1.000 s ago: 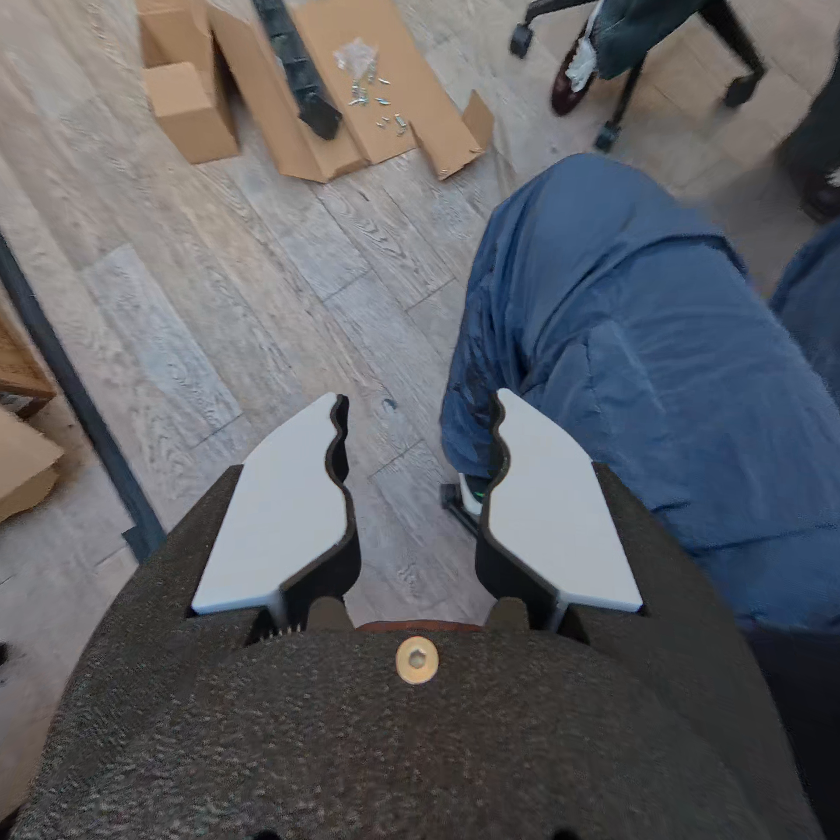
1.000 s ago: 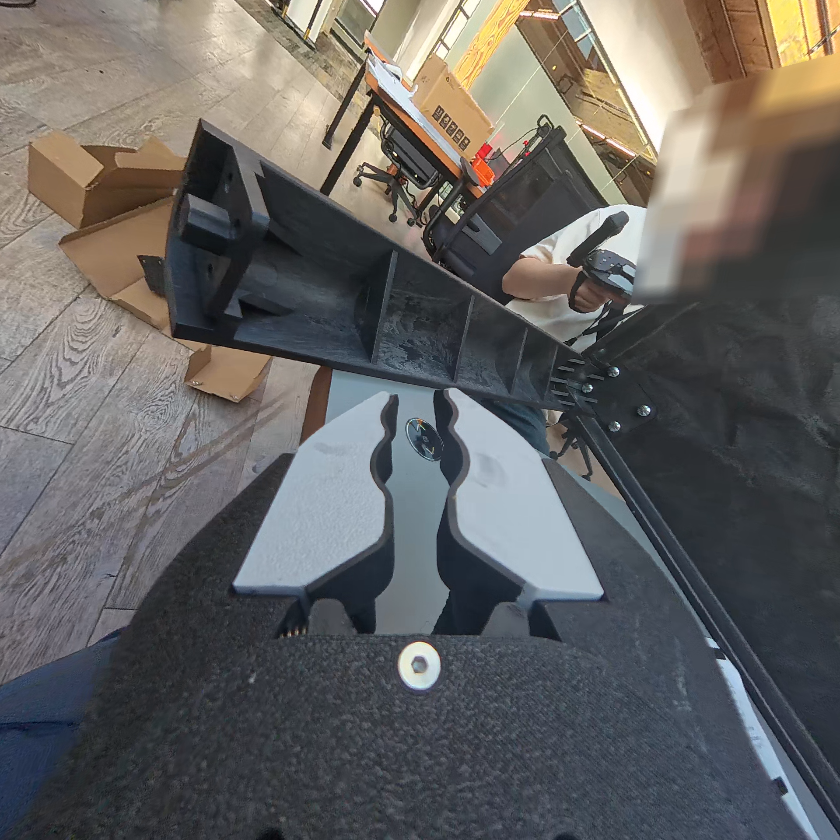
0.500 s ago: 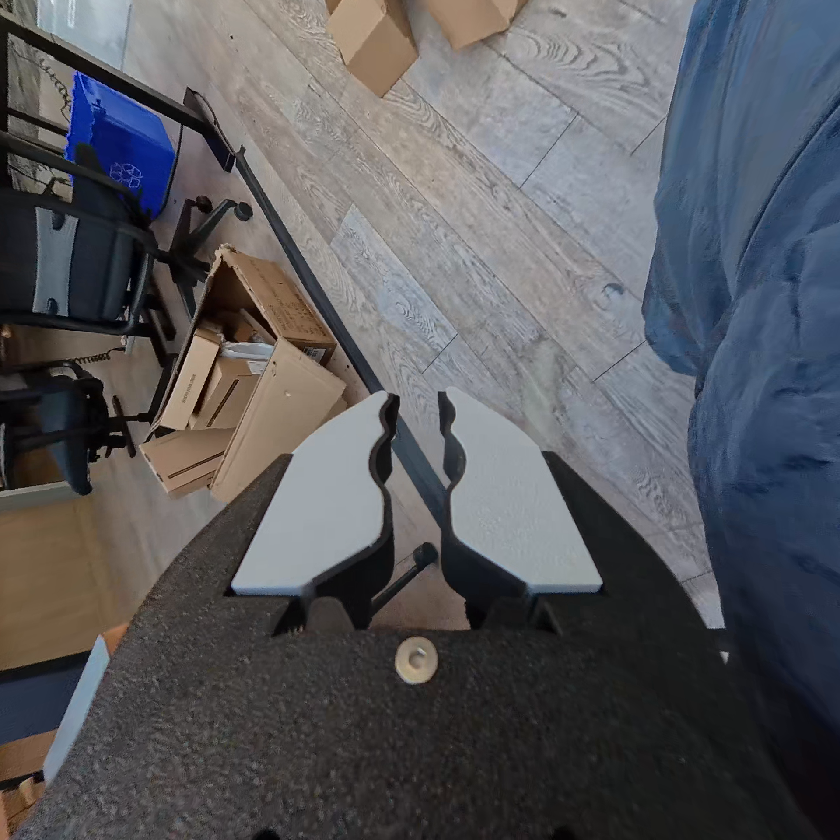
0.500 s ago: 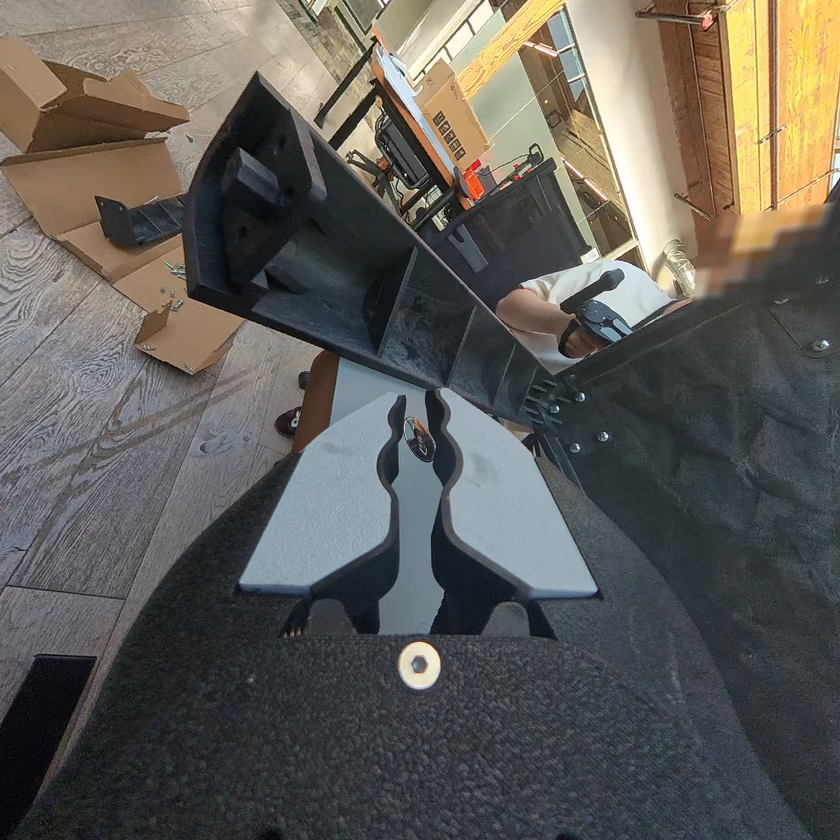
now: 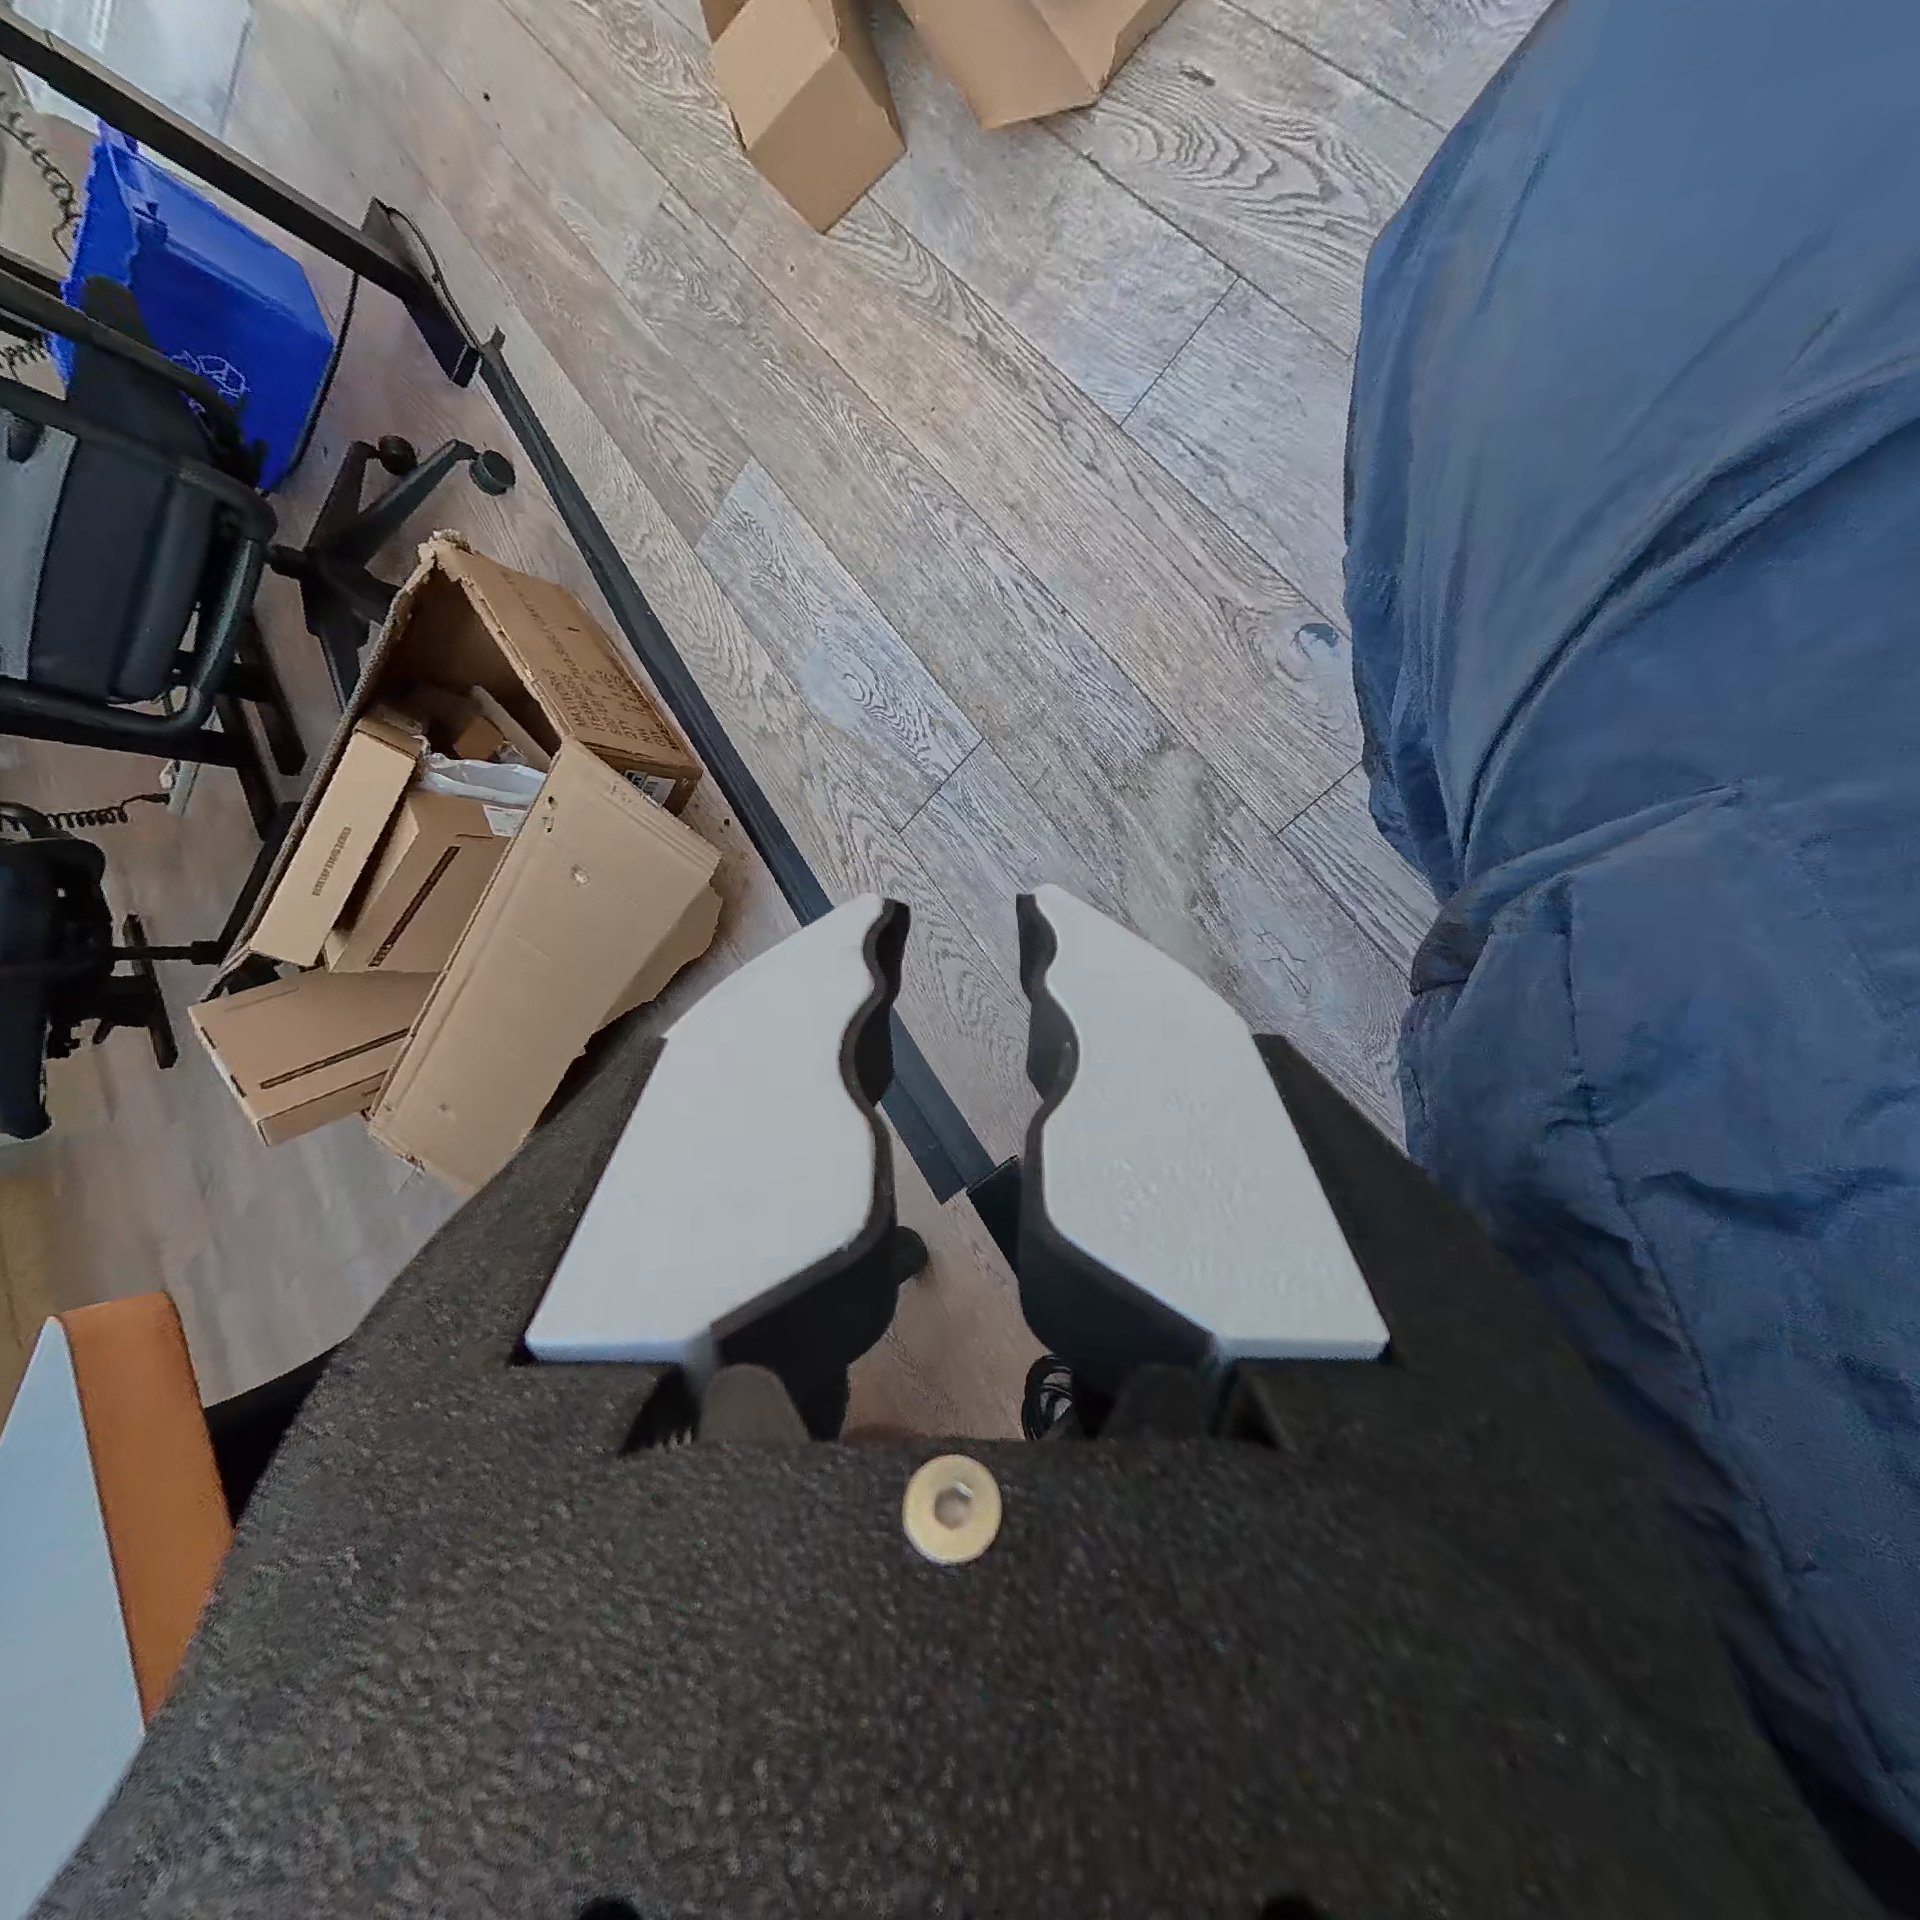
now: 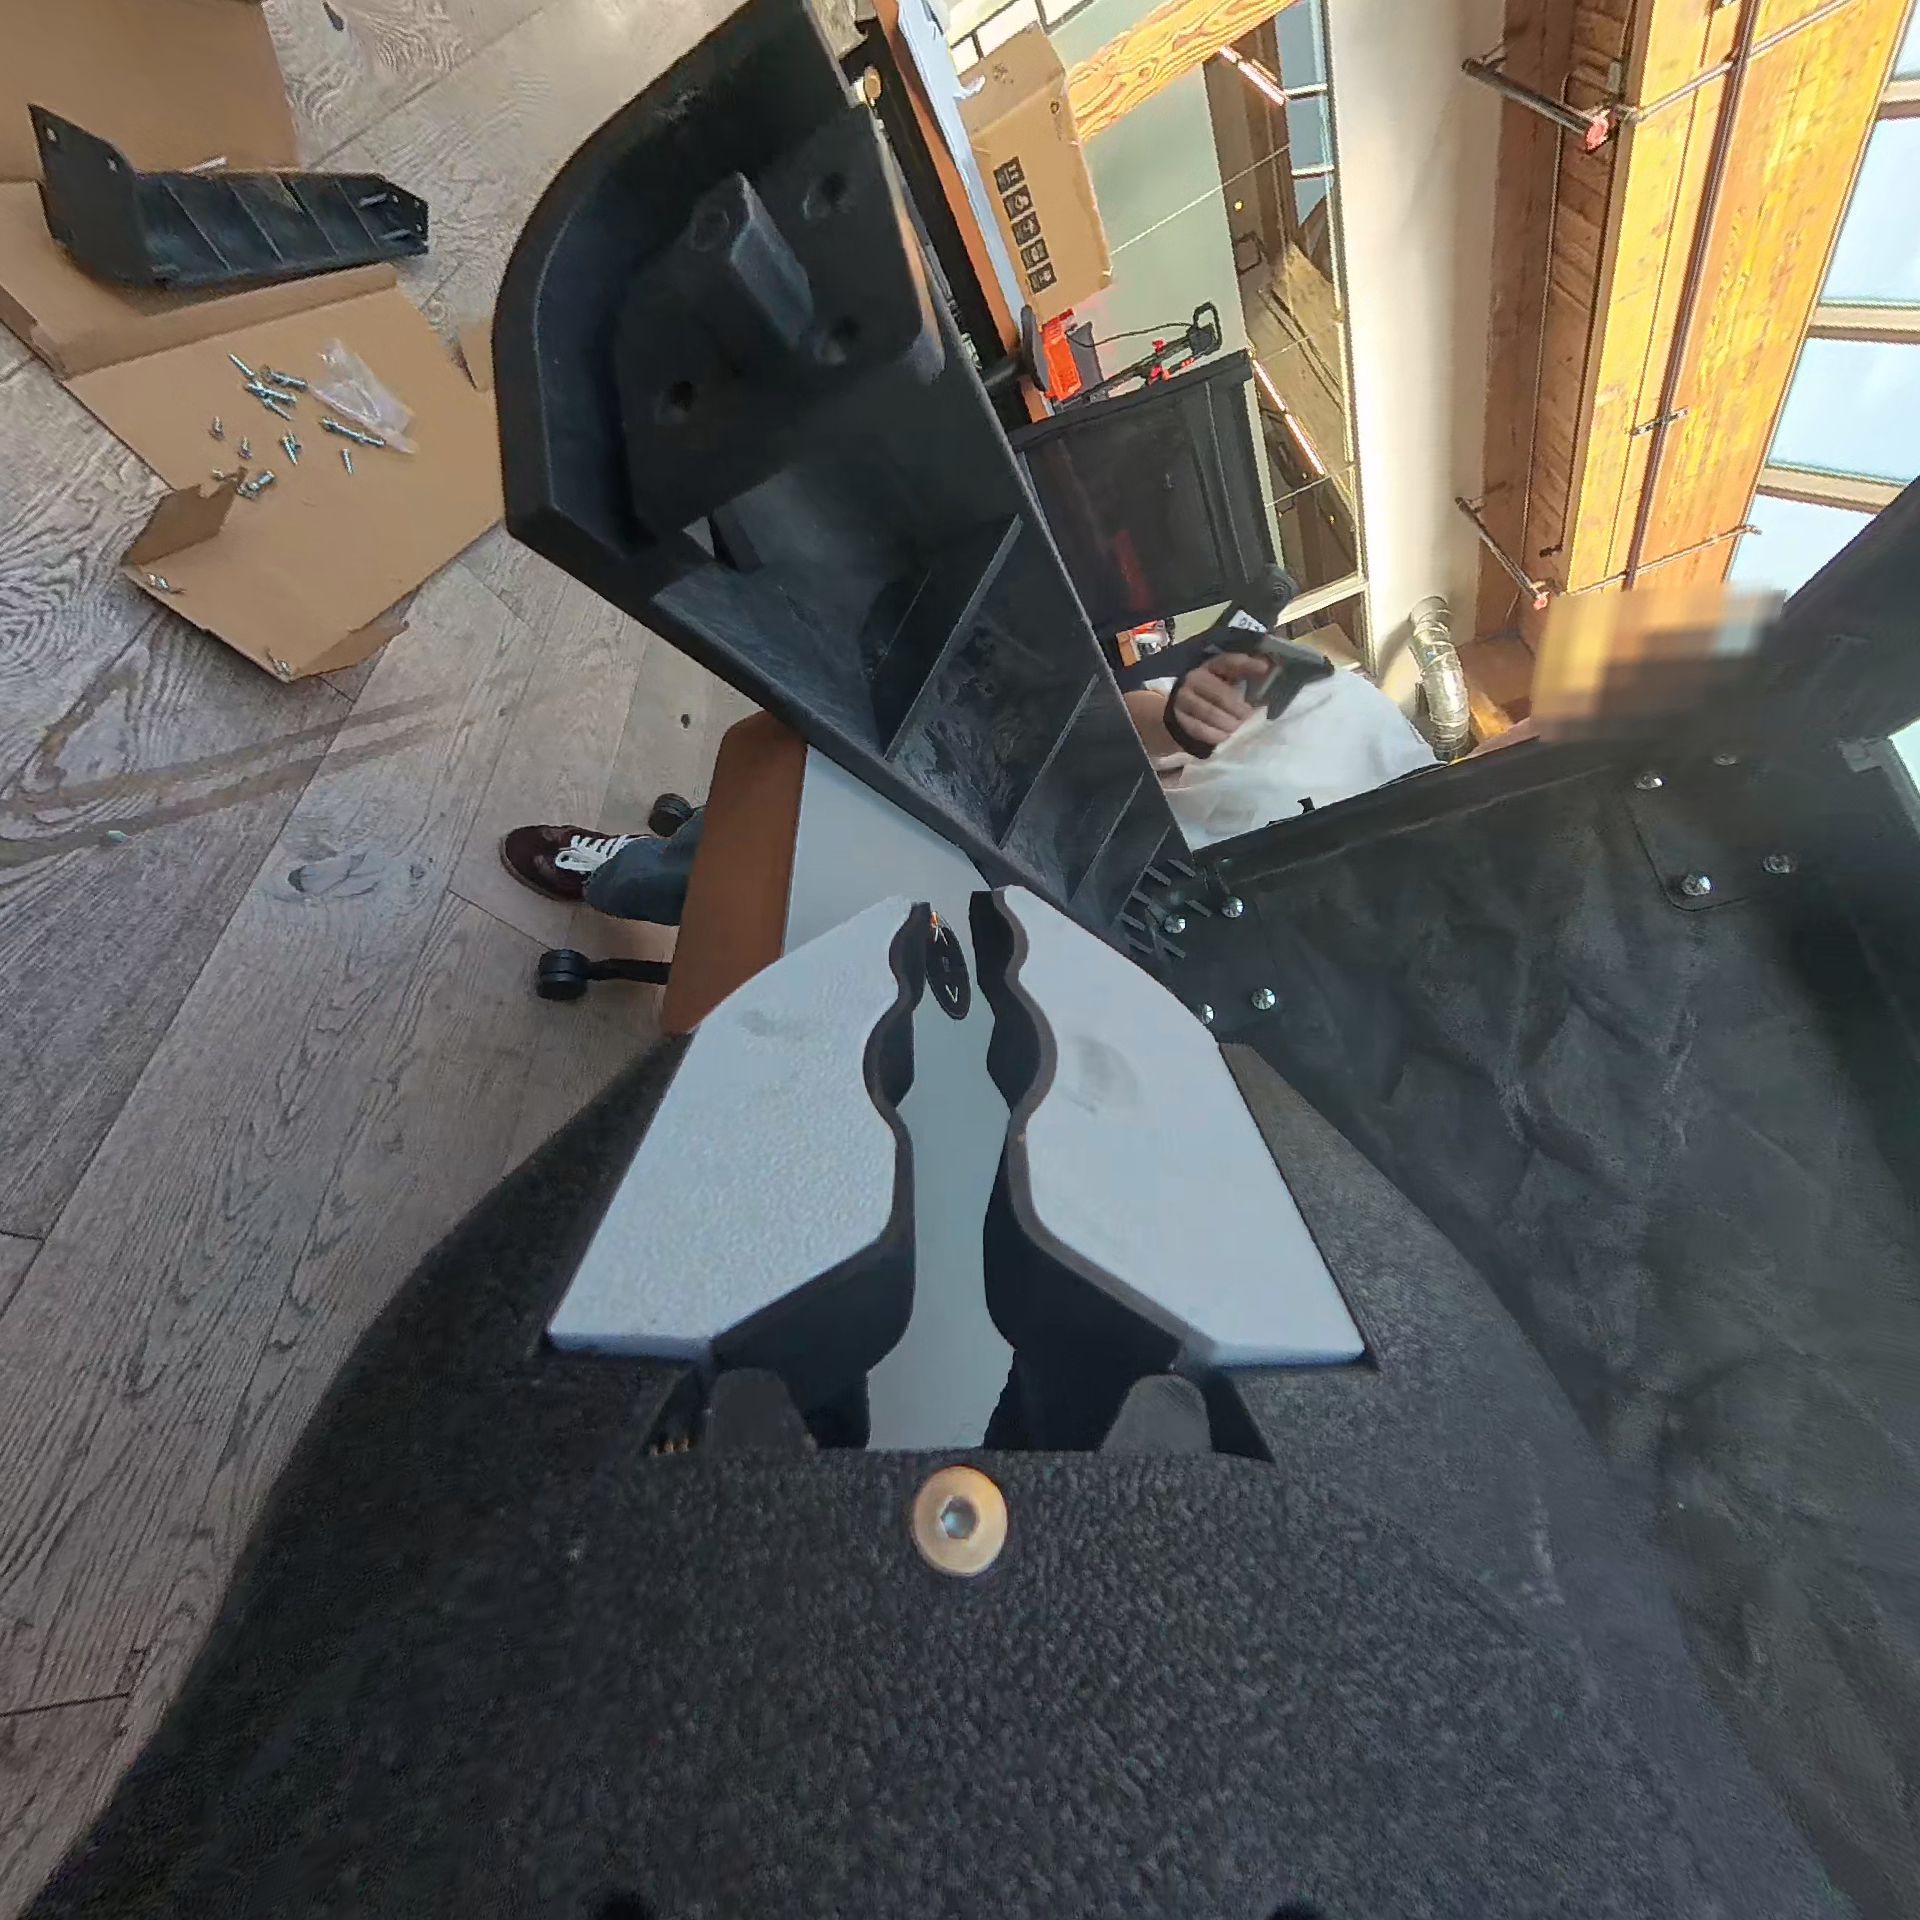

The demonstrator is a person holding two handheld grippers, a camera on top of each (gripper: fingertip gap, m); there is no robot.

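— While the left gripper (image 5: pixel 961 920) hangs over the floor (image 5: pixel 987 436), what's between its jaws?
— Nothing; they stand narrowly apart, boxes (image 5: pixel 488 883) to one side.
— And the right gripper (image 6: pixel 948 914)?
— Nearly closed, empty, just below the black ribbed part (image 6: pixel 831 499).

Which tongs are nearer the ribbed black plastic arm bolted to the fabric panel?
Right. The right tongs point at the ribbed black arm, their tips just below its bolted end, not touching. The left tongs hang over the wood floor; the arm does not show in that view.
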